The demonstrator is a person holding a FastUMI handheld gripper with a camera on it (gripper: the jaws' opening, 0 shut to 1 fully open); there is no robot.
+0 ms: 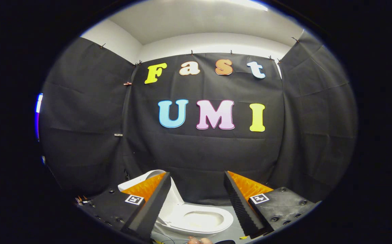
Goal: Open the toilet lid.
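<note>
A white toilet stands on the floor below and between my fingers, against the black cloth wall. Its lid is raised and stands upright at the back, partly hidden behind my left finger. The seat ring lies down, and the pale bowl opening shows inside it. My gripper is open, fingers wide apart, with nothing between them. It hangs above the toilet and touches no part of it.
Black cloth walls close the booth on three sides. A strip of grey floor lies right of the toilet. Thin cables run on the floor in front of the bowl, next to a small pinkish thing I cannot identify.
</note>
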